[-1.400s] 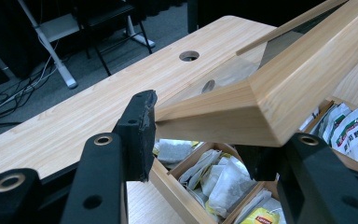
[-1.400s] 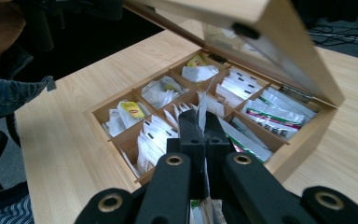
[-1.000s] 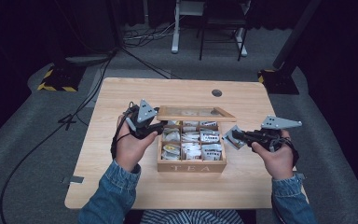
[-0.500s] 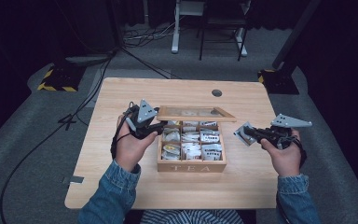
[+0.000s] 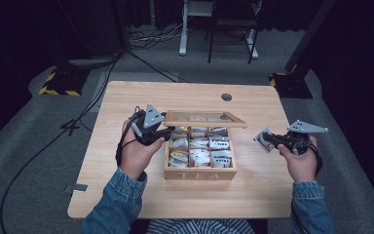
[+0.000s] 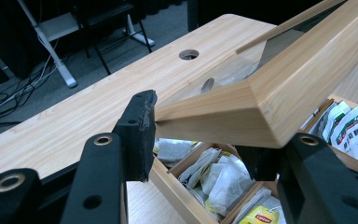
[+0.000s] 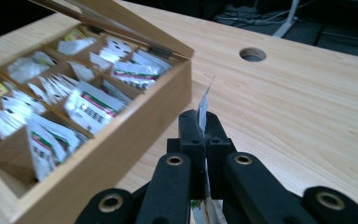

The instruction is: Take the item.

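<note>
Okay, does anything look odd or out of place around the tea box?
One thing: a tea packet is out of the tea box, pinched in the shut right claw over bare table beside it. The lid is propped half open on the left claw. Nothing looks spilled or broken.

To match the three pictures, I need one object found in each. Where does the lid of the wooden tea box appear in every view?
High view: the lid is centre frame, raised over the back of the tea box, beside the left gripper.
Left gripper view: it fills the upper right, its corner between the open jaws.
Right gripper view: top left, propped open.
Shared landmark: the round hole in the table.
</note>
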Demonstrator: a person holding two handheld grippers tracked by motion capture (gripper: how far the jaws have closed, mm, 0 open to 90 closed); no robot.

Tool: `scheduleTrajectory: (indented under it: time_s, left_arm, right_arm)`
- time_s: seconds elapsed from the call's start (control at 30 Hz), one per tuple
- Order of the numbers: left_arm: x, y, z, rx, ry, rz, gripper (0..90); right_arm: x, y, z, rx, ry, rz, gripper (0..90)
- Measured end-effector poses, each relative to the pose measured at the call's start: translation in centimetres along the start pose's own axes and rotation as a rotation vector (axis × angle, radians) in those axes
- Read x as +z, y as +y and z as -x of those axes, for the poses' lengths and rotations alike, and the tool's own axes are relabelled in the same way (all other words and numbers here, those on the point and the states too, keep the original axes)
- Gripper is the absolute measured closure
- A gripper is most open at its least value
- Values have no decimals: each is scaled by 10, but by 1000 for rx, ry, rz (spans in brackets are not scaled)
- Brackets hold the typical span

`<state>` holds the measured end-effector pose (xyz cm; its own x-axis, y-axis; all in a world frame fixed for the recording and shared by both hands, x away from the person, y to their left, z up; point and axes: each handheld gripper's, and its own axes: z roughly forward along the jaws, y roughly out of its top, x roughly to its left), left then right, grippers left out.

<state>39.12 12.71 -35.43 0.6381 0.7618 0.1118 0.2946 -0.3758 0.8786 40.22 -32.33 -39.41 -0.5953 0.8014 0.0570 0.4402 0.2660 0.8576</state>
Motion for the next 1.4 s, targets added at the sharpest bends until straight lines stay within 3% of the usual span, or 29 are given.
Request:
scheduleTrajectory:
  time_s: [0.53, 1.4]
  left_arm:
    - [0, 0, 0, 0, -1, -1, 517]
    - [0, 0, 0, -6, -6, -5, 509]
  right_arm:
    - [20, -24, 19, 38, -37, -64, 900]
    - [39, -42, 25, 128, -32, -123, 896]
